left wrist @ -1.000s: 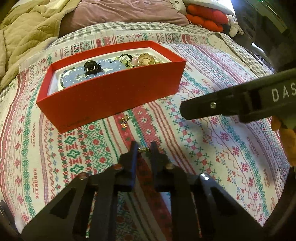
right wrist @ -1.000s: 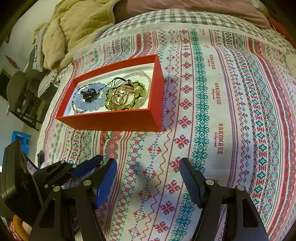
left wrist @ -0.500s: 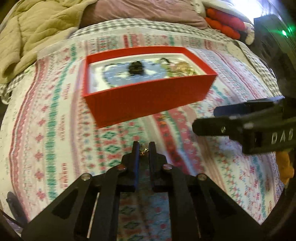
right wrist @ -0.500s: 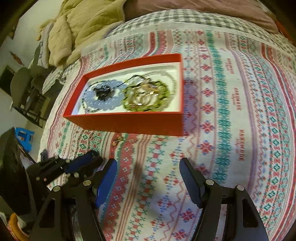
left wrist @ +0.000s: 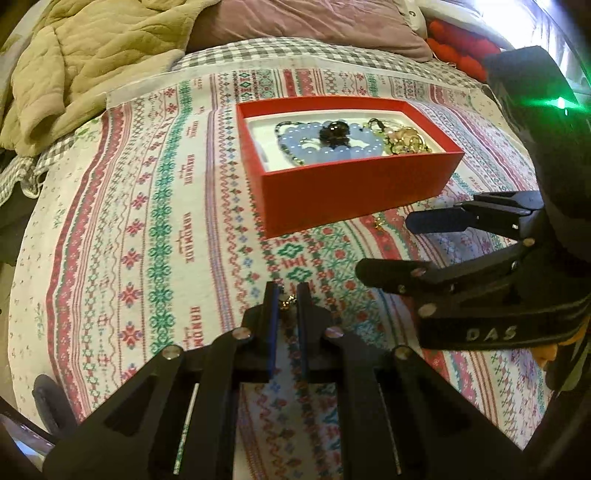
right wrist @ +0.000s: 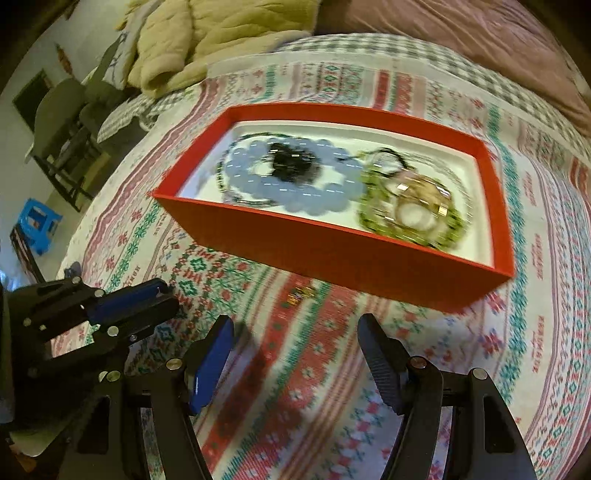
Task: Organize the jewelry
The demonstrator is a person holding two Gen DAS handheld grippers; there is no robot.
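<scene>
A red box (left wrist: 354, 192) sits on the patterned bedspread and holds a pale blue bead bracelet (left wrist: 325, 147), a black piece (left wrist: 334, 133) and gold and green jewelry (left wrist: 404, 142). My left gripper (left wrist: 285, 301) is shut on a small gold earring (left wrist: 286, 302), held above the bedspread in front of the box. My right gripper (right wrist: 295, 339) is open and empty, just short of a second small gold earring (right wrist: 301, 293) lying on the bedspread beside the box's (right wrist: 332, 254) near wall. The right gripper also shows in the left wrist view (left wrist: 399, 243).
A beige quilt (left wrist: 85, 62) and a mauve pillow (left wrist: 314, 26) lie at the far end of the bed. Red cushions (left wrist: 461, 48) sit at the far right. A chair (right wrist: 62, 125) and a blue stool (right wrist: 37, 225) stand off the bed's left side.
My left gripper has swung left with the earring, so the box now sits to its right. My right gripper has moved forward and closer to the box and the loose earring.
</scene>
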